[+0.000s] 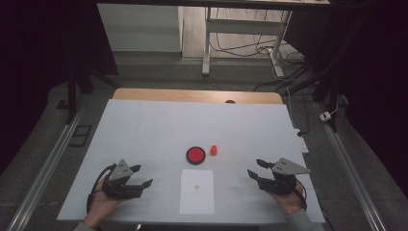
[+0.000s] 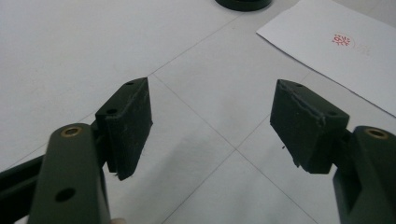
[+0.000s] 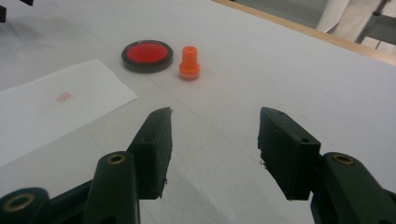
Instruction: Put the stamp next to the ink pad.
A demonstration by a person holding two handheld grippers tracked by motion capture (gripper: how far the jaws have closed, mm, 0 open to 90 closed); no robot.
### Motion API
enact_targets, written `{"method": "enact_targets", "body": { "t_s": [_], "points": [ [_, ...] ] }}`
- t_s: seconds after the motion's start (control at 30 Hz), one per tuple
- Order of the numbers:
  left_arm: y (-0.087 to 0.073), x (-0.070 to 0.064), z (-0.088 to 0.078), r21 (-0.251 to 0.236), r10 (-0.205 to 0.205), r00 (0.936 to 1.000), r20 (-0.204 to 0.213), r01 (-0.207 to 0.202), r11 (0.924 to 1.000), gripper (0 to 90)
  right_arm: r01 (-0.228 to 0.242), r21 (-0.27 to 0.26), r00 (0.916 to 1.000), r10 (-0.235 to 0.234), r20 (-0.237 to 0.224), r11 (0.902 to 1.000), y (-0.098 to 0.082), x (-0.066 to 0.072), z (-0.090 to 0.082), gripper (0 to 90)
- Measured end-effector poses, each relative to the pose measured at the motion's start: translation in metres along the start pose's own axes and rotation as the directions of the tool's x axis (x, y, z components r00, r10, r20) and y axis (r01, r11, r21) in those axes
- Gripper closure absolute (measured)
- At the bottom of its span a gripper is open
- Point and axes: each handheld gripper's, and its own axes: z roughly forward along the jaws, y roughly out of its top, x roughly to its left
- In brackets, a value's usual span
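High view: left claw and right claw open, empty.

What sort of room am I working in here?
Most likely a lab or recording workspace, not a home. A white-covered table stands alone on a grey floor, with loose cables trailing around the metal legs of a desk behind, and dark curtains closing off both sides.

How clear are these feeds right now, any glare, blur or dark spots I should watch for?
High view: white table evenly lit, surroundings dark, slightly soft; no glare. Left gripper view: the near jaws are sharp, the red stamp mark on the paper is soft. Right gripper view: the ink pad and orange stamp read clearly, with soft shadows under the jaws.
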Motion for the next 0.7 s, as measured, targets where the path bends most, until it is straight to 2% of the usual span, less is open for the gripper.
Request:
{"method": "enact_targets", "body": {
  "t_s": [0.33, 0.7],
  "points": [
    [0.0, 0.0, 0.0, -0.004, -0.001, 1.0, 0.001, 0.001, 1.0, 29.4, -0.019, 0.012, 0.9995, 0.018, 0.027, 0.9998, -0.019, -0.01, -0.018, 44.4],
    [0.001, -0.001, 0.001, 0.0, 0.004, 1.0, 0.002, -0.004, 1.0, 29.3, -0.009, 0.019, 0.9998, 0.008, 0.019, 0.9998, -0.02, -0.009, -0.016, 44.4]
  ]
}}
